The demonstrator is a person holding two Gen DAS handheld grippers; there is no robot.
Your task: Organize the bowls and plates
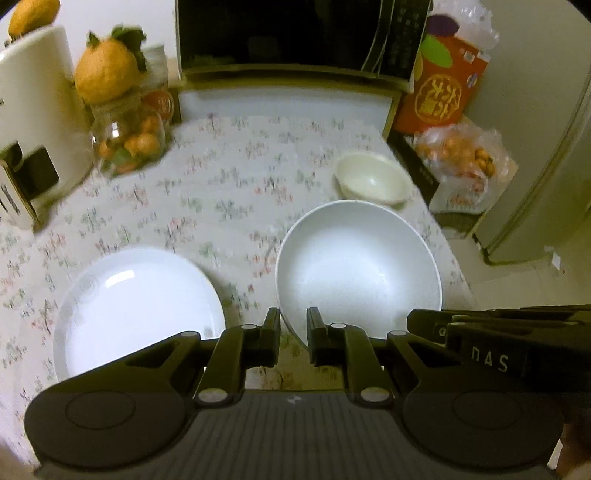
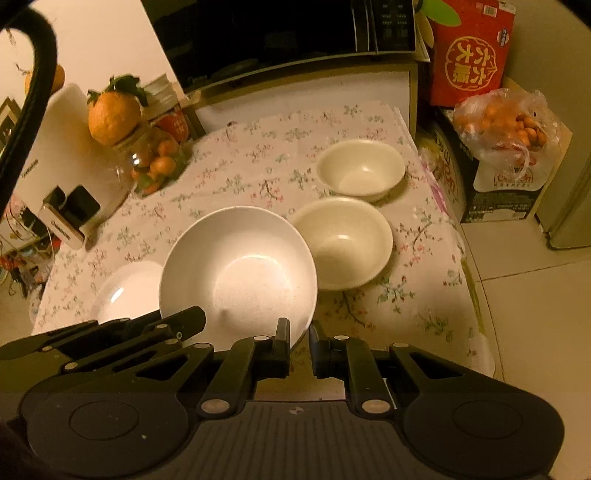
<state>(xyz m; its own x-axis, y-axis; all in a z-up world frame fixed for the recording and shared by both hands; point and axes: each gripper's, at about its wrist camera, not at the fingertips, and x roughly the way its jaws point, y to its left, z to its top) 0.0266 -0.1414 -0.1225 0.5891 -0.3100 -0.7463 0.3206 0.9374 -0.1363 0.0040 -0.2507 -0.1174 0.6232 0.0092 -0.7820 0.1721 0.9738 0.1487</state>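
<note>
Both pairs of jaws are closed on the near rim of the large white bowl (image 2: 238, 273): the left gripper (image 1: 293, 325) is clamped on the rim's left portion, the right gripper (image 2: 299, 334) on its right portion, with the rim pinched between each set of fingers. The bowl is held tilted above the floral tabletop (image 2: 258, 155). Just to its left, a white plate (image 1: 140, 306) is seen lying flat on the cloth. Beyond the bowl's right edge, a cream bowl (image 2: 343, 242) is set on the tabletop, and a second cream bowl (image 2: 360, 170) lies just behind it. Farther back on the left, a glass jar of small oranges (image 2: 155, 166) is topped by a large orange (image 2: 114, 118), and a microwave (image 2: 280, 33) is seen at the rear.
</note>
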